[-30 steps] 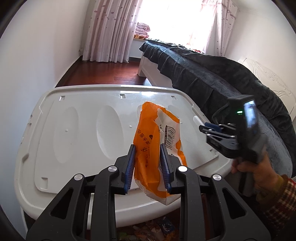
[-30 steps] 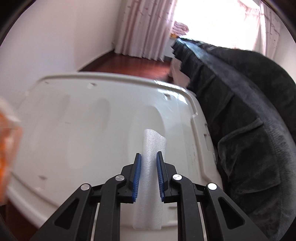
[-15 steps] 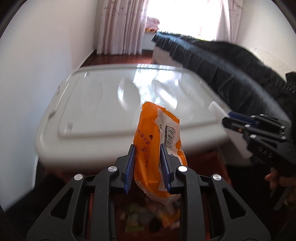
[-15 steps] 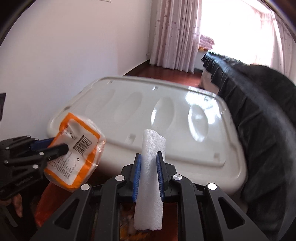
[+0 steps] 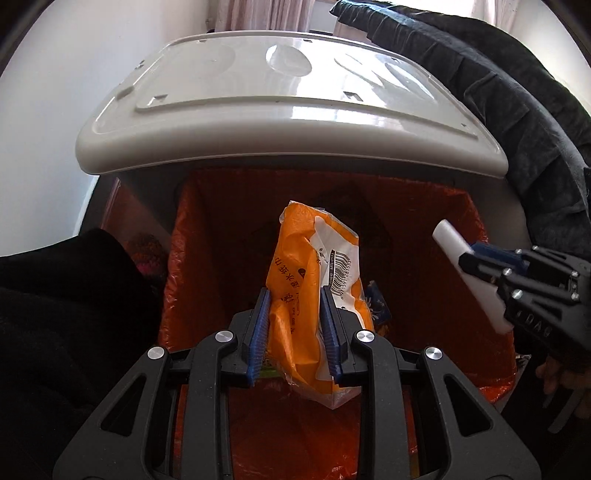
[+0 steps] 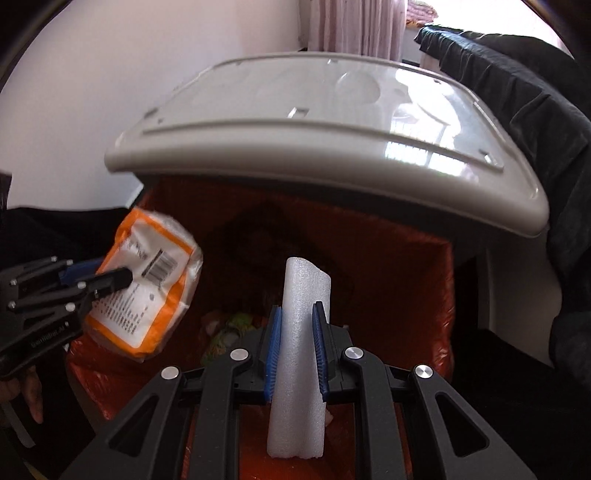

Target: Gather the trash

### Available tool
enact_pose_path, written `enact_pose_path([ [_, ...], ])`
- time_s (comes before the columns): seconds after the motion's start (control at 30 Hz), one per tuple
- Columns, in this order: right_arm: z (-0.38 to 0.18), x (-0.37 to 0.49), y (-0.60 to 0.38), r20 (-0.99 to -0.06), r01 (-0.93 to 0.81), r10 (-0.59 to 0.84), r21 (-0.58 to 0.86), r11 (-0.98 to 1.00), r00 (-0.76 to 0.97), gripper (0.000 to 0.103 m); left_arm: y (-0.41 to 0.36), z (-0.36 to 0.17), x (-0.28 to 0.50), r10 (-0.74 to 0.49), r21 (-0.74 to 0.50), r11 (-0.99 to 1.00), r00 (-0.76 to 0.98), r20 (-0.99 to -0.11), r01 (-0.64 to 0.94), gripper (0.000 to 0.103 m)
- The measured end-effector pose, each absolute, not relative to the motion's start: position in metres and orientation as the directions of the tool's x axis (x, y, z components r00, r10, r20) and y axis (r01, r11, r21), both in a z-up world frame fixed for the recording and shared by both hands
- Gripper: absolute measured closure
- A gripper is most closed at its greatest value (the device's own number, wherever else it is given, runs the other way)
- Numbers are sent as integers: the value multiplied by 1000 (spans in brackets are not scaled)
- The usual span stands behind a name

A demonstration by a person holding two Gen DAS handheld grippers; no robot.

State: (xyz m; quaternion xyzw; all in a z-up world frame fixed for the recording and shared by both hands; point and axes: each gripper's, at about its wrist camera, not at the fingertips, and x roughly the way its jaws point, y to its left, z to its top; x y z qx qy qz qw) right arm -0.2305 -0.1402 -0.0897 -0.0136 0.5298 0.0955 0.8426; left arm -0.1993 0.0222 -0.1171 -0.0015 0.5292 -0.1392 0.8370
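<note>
this is a bedroom in a home. past my fingers, up at the far end of the room, pale pink curtains hang down by a bright window, and a plain white wall runs along to the left of them. to the right of my fingers a bed lies under a dark, plush cover, with folded bedding piled by the window beyond it. straight ahead of my fingers a large white plastic lid sits over a bin lined with an orange bag, household scraps lying at its bottom.
</note>
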Motion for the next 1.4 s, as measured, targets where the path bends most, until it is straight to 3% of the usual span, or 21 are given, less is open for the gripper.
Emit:
enact_pose_path([
  [0.17, -94, -233, -135, -903, -177, 136, 68, 982, 407, 86, 17, -119, -198, -230, -142, 961, 394, -890, 238, 75],
  [0.27, -98, -233, -137, -911, -164, 128, 67, 984, 393, 84, 19, -122, -200, -214, -132, 966, 394, -894, 223, 66],
  [0.3, -100, -232, -138, -913, -159, 125, 67, 985, 387, 83, 20, -122, -198, -206, -128, 968, 396, -895, 216, 56],
  [0.33, -102, -231, -140, -916, -153, 122, 68, 986, 382, 77, 21, -122, -198, -197, -122, 971, 399, -896, 205, 43],
  [0.37, -104, -231, -141, -920, -140, 118, 70, 988, 373, 55, 23, -121, -197, -176, -110, 977, 403, -898, 182, 36],
  [0.4, -103, -231, -142, -919, -130, 117, 72, 989, 376, 40, 24, -120, -196, -157, -97, 982, 406, -900, 165, 26],
  [0.6, -91, -231, -149, -896, -83, 95, 65, 994, 433, 14, 32, -118, -192, -151, -110, 987, 409, -900, 121, 21],
  [1.0, -80, -221, -145, -885, -91, 94, 59, 994, 456, 11, 27, -100, -186, -143, -82, 986, 467, -873, 149, 21],
  [1.13, -50, -197, -147, -854, -97, 92, 49, 994, 512, 8, 22, -69, -173, -111, -14, 985, 573, -812, 171, 21],
  [1.27, -3, -152, -158, -788, -75, 75, 36, 997, 611, 6, 14, -29, -143, -70, 55, 986, 683, -727, 159, 12],
  [1.4, 29, -103, -170, -743, -31, 32, 15, 999, 668, 6, 11, 4, -101, -70, 34, 992, 746, -662, 123, 12],
])
